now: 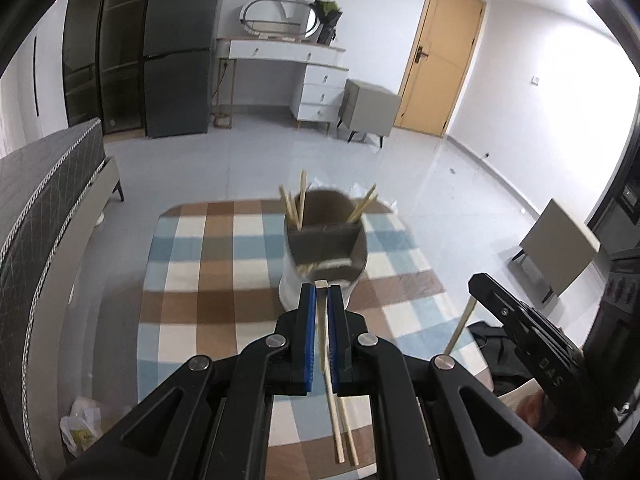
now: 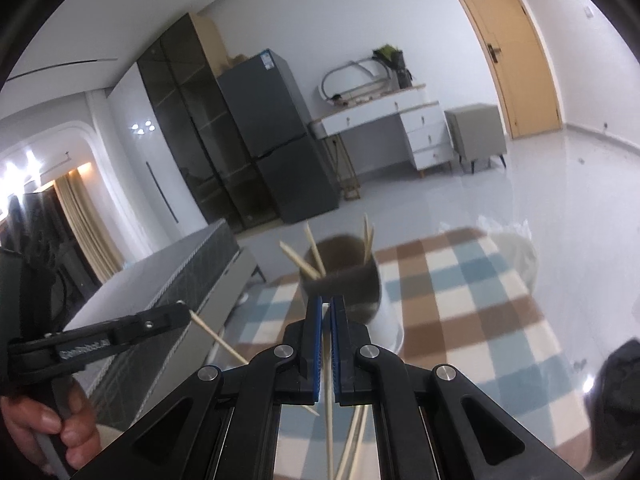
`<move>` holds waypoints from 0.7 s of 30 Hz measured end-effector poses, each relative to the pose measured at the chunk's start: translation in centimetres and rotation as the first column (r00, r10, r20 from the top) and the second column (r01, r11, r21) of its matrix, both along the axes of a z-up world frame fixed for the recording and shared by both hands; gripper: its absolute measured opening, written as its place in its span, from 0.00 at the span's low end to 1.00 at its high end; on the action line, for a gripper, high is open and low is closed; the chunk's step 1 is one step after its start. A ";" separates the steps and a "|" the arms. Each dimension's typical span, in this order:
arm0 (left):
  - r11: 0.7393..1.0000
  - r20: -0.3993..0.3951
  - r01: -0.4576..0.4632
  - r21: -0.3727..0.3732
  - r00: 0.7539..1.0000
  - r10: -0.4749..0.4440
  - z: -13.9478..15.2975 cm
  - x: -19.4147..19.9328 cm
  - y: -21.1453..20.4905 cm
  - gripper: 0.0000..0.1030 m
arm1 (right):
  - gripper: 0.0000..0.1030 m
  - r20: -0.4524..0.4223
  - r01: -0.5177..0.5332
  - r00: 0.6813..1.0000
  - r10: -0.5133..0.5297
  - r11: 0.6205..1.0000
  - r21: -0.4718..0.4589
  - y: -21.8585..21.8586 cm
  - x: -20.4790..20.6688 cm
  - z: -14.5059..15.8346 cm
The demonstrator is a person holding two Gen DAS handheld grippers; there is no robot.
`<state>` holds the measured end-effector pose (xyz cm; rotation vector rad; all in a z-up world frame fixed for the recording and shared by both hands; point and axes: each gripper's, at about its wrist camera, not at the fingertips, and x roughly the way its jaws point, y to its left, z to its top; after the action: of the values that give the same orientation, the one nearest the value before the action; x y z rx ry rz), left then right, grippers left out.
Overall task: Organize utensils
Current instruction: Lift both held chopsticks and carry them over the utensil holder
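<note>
My left gripper (image 1: 321, 294) is shut on pale wooden chopsticks (image 1: 329, 376); one tip shows between the blue pads and two lower ends hang beneath. Just beyond it stands the round utensil holder (image 1: 354, 258), white outside with brown dividers, and several chopsticks lean in its far compartments. At the right of this view my right gripper (image 1: 478, 282) carries a chopstick (image 1: 460, 328). In the right wrist view, my right gripper (image 2: 327, 308) is shut on that chopstick (image 2: 328, 396), close above the holder (image 2: 360, 276). My left gripper (image 2: 182, 312), held by a hand (image 2: 60, 432), holds its stick (image 2: 220, 340) at the left.
The holder stands on a table with a brown, blue and white checked cloth (image 1: 208, 264). A crumpled plastic bag (image 2: 516, 248) lies at the table's far edge. A dark bed (image 1: 44, 208) flanks the left side, and a small stool (image 1: 560, 248) stands to the right.
</note>
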<state>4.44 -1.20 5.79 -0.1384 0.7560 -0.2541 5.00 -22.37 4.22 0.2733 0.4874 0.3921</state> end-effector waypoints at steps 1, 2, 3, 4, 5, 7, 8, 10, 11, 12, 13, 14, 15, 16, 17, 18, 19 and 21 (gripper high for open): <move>1.000 0.013 0.000 -0.003 1.000 0.000 0.7 0.1 0.1 0.01 | 0.03 0.015 0.002 1.000 -0.002 1.000 0.003 -0.1 0.3 0.6; 1.000 0.025 0.004 -0.006 1.000 -0.004 1.4 0.3 0.2 0.01 | 0.03 0.026 0.005 1.000 -0.005 1.000 0.006 -0.1 0.6 1.2; 1.000 0.033 0.009 -0.011 0.999 -0.008 1.8 0.4 0.2 0.01 | 0.03 0.043 0.008 0.999 -0.008 1.000 0.012 -0.2 1.2 2.0; 1.000 0.044 0.011 -0.015 0.999 -0.010 2.4 0.6 0.3 0.01 | 0.03 0.058 0.007 0.998 -0.008 1.000 0.016 -0.2 1.6 2.7; 1.000 0.056 0.013 -0.018 0.998 -0.012 3.1 0.8 0.3 0.01 | 0.03 0.071 0.008 0.997 -0.009 1.000 0.016 -0.2 2.1 3.3; 0.999 0.068 0.026 -0.028 0.997 -0.024 4.2 1.4 0.3 0.01 | 0.03 0.093 0.007 0.996 -0.008 1.000 0.016 -0.1 2.9 4.3; 0.999 0.079 0.031 -0.029 0.996 -0.029 4.9 1.9 0.2 0.01 | 0.03 0.108 0.003 0.994 -0.005 1.000 0.019 0.0 3.7 5.1; 0.999 0.092 0.036 -0.030 0.995 -0.033 5.7 2.5 0.1 0.01 | 0.03 0.129 -0.002 0.992 -0.001 1.000 0.023 0.3 4.8 6.3; 0.999 0.102 0.038 -0.029 0.994 -0.035 6.2 3.0 0.0 0.01 | 0.03 0.137 -0.005 0.991 0.002 1.000 0.025 0.5 5.2 6.7; 0.999 0.109 0.042 -0.032 0.993 -0.038 6.7 3.5 0.0 0.01 | 0.03 0.145 -0.008 0.989 0.005 1.000 0.024 0.6 5.7 7.2; 0.998 0.114 0.047 -0.038 0.993 -0.042 7.2 4.0 0.0 0.01 | 0.03 0.164 -0.010 0.987 0.007 1.000 0.018 0.9 6.5 7.9; 0.998 0.120 0.050 -0.044 0.992 -0.045 7.6 4.6 0.1 0.01 | 0.03 0.176 -0.013 0.984 0.010 1.000 0.015 1.1 7.0 8.4; 0.998 0.126 0.051 -0.048 0.991 -0.045 7.9 5.0 0.1 0.01 | 0.03 0.188 -0.016 0.982 0.014 1.000 0.012 1.3 7.5 8.8; 0.997 0.131 0.052 -0.050 0.990 -0.045 8.1 5.4 0.2 0.01 | 0.03 0.208 -0.017 0.978 0.015 1.000 0.008 1.6 8.3 9.4; 0.997 0.137 0.054 -0.052 0.989 -0.047 8.4 6.1 0.2 0.01 | 0.03 0.220 -0.016 0.975 0.014 1.000 0.006 1.8 8.9 9.7; 0.997 0.142 0.056 -0.054 0.989 -0.048 8.4 6.5 0.2 0.01 | 0.03 0.234 -0.016 0.972 0.014 1.000 0.005 2.1 9.7 10.0; 0.997 0.145 0.056 -0.054 0.988 -0.048 8.5 6.9 0.2 0.01 | 0.03 0.241 -0.017 0.971 0.015 1.000 0.006 2.3 10.0 10.1; 0.997 0.152 0.055 -0.047 0.987 -0.047 8.6 8.0 0.2 0.01 | 0.03 0.248 -0.012 0.969 0.008 1.000 0.013 2.6 11.6 10.1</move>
<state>12.41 -0.97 14.35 -0.1463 0.6036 -0.3287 16.64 -19.72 14.30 0.2314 0.2402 0.4330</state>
